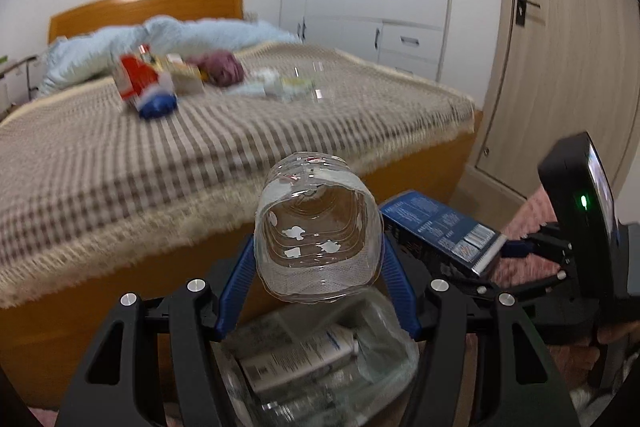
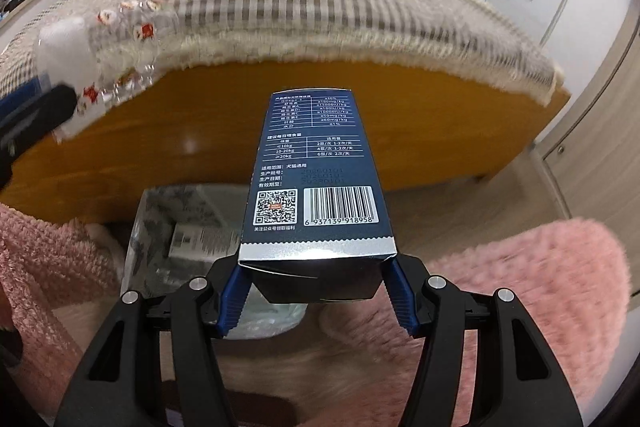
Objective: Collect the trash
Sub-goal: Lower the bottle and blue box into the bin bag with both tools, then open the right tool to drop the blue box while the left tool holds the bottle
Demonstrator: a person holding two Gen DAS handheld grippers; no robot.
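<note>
In the left wrist view, the left tool (image 1: 318,261) pinches a clear, ribbed plastic bottle (image 1: 316,227) by its sides, base toward the camera, above a bin lined with a crinkly translucent bag (image 1: 352,347) that already holds cartons. Best to bring the bottle fully over the bag's mouth before letting go. In the right wrist view, the right tool (image 2: 318,293) grips a stiff, glossy dark blue carton (image 2: 316,171) end-on above the same bag (image 2: 160,235); more litter lies on the bed (image 2: 320,23).
</note>
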